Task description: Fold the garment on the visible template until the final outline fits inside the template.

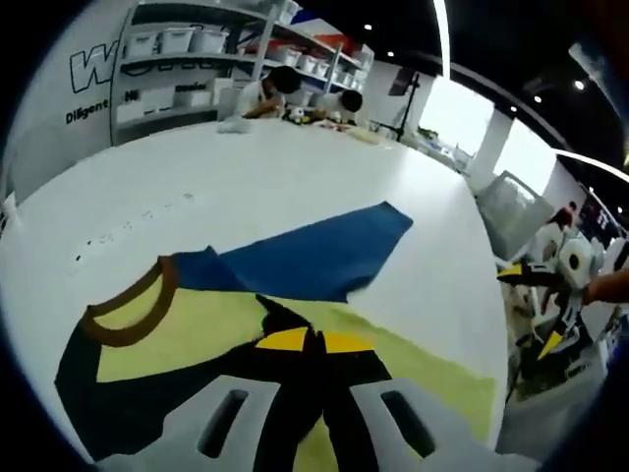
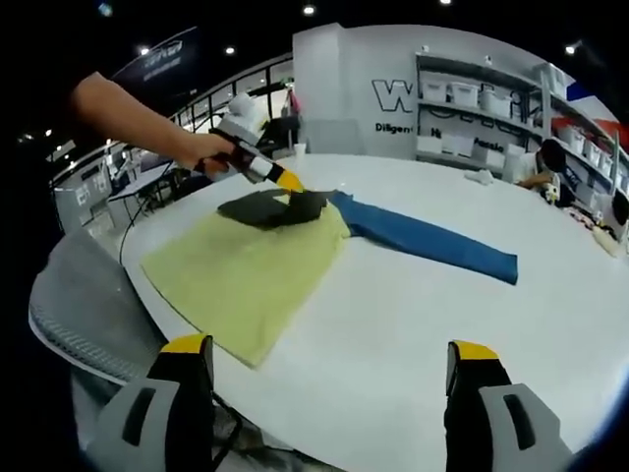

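White bench (image 2: 413, 324) carries the garment (image 2: 246, 275); my left gripper (image 2: 292, 183) pinches its dark sleeve (image 2: 270, 208), right gripper (image 2: 329, 379) fingers spread, empty.

- Left gripper (image 1: 303, 346): two pale grey moulded arms, each with a dark slotted cut-out; black fingers (image 1: 282, 340) tipped in yellow.
- Right gripper (image 2: 329, 362): same build, grey slotted bodies, black fingers (image 2: 187, 346) with yellow caps.
- In the right gripper view the left gripper shows a silver-grey body and yellow tip.
- Forearm bare; no sleeve visible.
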A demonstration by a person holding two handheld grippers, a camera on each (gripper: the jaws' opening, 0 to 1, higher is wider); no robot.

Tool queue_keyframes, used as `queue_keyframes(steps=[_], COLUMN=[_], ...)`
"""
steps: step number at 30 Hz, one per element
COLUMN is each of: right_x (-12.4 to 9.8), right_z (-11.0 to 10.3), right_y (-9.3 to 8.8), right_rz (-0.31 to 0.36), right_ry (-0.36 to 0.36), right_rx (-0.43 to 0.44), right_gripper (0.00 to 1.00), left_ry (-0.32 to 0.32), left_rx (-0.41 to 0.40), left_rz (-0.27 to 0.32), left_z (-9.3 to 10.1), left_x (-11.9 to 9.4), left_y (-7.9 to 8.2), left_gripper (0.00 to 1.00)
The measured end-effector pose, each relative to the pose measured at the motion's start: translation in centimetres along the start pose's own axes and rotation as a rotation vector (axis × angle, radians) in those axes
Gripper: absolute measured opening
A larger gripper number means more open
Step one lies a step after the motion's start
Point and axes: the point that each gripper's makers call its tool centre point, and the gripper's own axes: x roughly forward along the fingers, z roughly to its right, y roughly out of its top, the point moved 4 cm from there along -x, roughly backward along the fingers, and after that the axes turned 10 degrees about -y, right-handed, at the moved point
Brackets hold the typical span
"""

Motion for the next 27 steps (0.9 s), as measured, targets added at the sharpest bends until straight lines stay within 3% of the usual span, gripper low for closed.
queue_keyframes(steps=[4, 12, 22, 27], right_x=[0.1, 0.4, 0.6, 0.7], right_z=[0.0, 0.0, 0.6, 0.8], right_y=[0.2, 0.7, 1.4, 1.7], right_rz=[0.005, 0.014, 0.027, 0.027], right_ry=[0.002, 0.007, 0.001, -0.002], right_rx=[0.002, -0.004, -0.014, -0.021], right_gripper=[0.98, 0.99, 0.99, 0.99], left_ry=[-0.004, 0.029, 0.064, 0.042], left_rx=[0.019, 0.024, 0.027, 0.056], left_rz=[-0.013, -0.052, -0.074, -0.115], left_z=[-0.2, -1.4, -2.5, -2.1], left_x=[-0.3, -1.8, -3.2, -2.8], left_y=[-0.4, -2.0, -3.7, -4.7], left_gripper=[0.16, 0.14, 0.22, 0.28])
